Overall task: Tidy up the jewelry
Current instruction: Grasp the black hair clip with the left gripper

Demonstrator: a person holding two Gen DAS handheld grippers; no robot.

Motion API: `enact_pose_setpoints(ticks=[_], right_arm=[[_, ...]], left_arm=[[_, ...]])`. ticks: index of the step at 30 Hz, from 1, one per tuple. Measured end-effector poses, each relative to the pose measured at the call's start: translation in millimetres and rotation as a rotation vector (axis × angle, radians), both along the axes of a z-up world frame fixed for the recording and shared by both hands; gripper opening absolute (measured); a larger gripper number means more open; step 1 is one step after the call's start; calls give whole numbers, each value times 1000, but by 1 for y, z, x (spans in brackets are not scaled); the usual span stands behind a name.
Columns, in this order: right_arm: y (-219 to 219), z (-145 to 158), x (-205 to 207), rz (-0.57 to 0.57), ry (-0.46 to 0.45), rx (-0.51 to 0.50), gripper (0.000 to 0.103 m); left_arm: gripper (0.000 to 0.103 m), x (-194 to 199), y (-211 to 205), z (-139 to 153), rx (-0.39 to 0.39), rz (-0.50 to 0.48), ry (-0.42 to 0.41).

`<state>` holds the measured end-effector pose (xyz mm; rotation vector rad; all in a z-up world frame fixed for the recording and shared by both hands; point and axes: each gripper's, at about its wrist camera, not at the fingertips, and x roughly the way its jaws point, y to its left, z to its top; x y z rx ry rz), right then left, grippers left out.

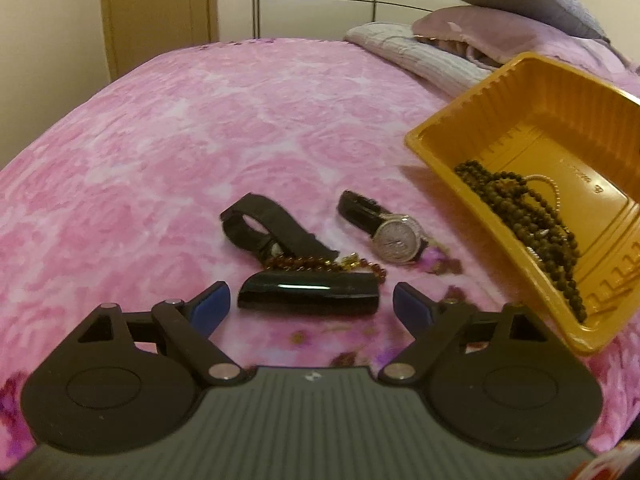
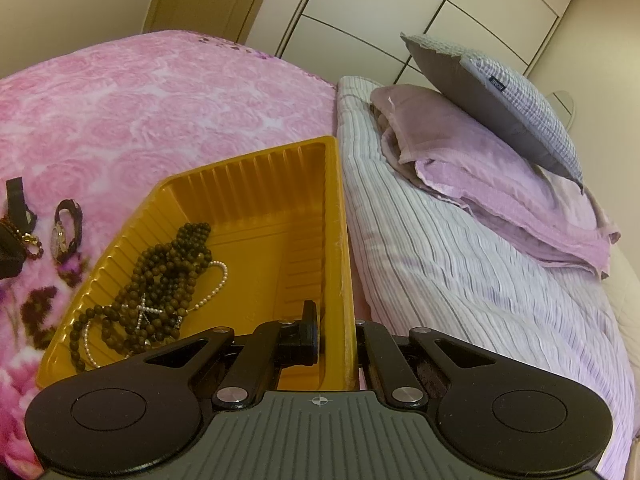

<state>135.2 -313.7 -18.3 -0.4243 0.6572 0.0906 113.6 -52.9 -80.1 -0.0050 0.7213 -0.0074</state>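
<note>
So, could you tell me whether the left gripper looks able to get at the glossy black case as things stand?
Probably yes: the left gripper is open, with the black case lying just ahead between its fingers. Nothing lies between them; the amber bead bracelet sits just beyond the case.

Before me, a pink rose-patterned bedspread (image 1: 180,128) covers the bed. A grey pillow (image 2: 516,96) leans on a lilac folded blanket (image 2: 492,184) above a striped sheet (image 2: 460,280). A wooden door (image 1: 160,4) adjoins cream wardrobe panels (image 2: 400,8).
</note>
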Motion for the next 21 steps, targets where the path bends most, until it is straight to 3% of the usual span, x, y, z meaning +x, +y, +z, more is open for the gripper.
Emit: enact_pose_setpoints(ticks=[6, 21], right_arm=[[-1, -1, 0, -2, 1, 0, 3], [-1, -1, 1, -2, 1, 0, 3]], left_arm=[[75, -1, 3, -1, -1, -5, -9], [75, -13, -8, 22, -29, -84, -50]])
